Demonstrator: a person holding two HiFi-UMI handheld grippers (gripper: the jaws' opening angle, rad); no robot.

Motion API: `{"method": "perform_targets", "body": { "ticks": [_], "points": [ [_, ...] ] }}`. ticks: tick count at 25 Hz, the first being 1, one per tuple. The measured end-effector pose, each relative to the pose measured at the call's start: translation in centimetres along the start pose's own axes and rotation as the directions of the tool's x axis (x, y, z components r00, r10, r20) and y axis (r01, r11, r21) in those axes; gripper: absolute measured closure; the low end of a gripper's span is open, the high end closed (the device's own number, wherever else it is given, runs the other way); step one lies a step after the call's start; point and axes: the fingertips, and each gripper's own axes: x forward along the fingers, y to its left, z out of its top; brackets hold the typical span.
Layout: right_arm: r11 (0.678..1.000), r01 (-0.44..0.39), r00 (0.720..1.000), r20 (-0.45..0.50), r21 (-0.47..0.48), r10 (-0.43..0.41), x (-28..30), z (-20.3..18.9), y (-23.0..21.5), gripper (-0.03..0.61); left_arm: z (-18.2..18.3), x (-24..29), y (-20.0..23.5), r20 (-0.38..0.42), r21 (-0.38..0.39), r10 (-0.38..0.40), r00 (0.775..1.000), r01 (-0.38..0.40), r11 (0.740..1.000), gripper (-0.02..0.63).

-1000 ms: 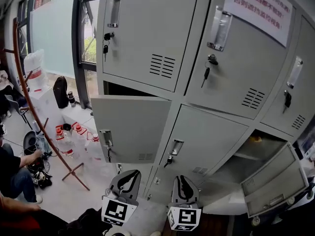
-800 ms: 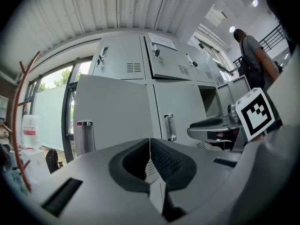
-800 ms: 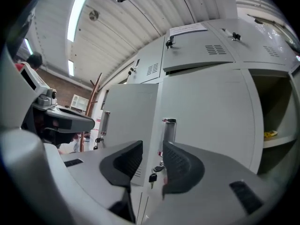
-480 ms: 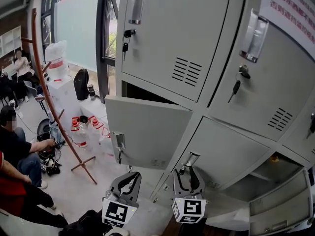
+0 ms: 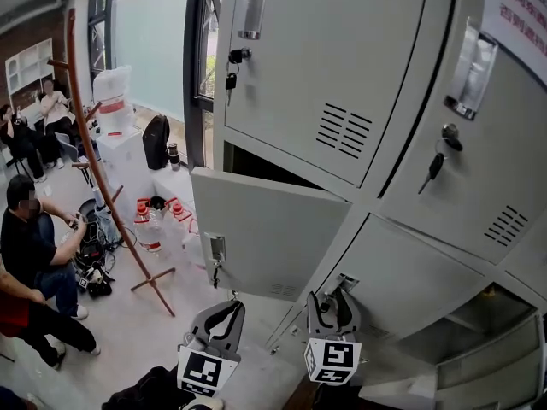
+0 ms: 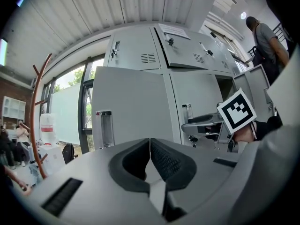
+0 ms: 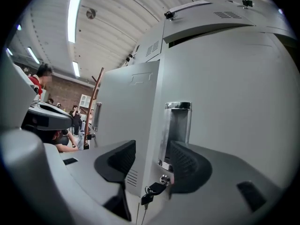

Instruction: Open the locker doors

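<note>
1. The closed locker door [image 5: 419,272] is in the lower row, middle column, directly ahead of the right claw [image 7: 152,153]. The open locker door [image 5: 273,237] just to its left stands swung outward.
2. The closed door is judged to be thin painted sheet steel. It should be stiff, fairly light and smooth-faced, and the flat panel gives nothing to grip. Once unlatched it should swing easily on its right-hand hinge.
3. The hold point is the recessed chrome handle [image 7: 178,125] at the door's left edge. A key [image 7: 152,190] hangs from the lock just below it. The handle's lip is the only graspable feature. Chrome is slick, so hooking a pad behind the lip and pulling is judged safer than pinching.
4. The right claw's jaws are opening and already stand wide. The handle sits between them, nearer the right pad, and neither pad presses on it.
5. The left claw [image 6: 150,142] has its jaws pressed together with nothing between them. It is held low and well apart from any door.
6. To the left, people sit on the floor [image 5: 145,331] near a wooden coat stand [image 5: 94,169].
</note>
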Motion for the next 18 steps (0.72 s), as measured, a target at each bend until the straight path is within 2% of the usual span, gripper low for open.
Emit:
{"method": "perform_targets", "body": {
  "ticks": [10, 18],
  "points": [
    [1.000, 0.005, 1.000, -0.008, 0.007, -0.005, 0.2, -0.1, 0.4, 0.345, -0.2, -0.2, 0.7, 0.002, -0.005, -0.002, 1.000, 0.002, 1.000, 0.588],
    [0.999, 0.039, 0.999, -0.015, 0.013, -0.039, -1.2, -0.1, 1.3, 0.350, -0.5, -0.9, 1.3, 0.011, -0.012, -0.033, 0.999, 0.033, 0.999, 0.588]
  ]
}}
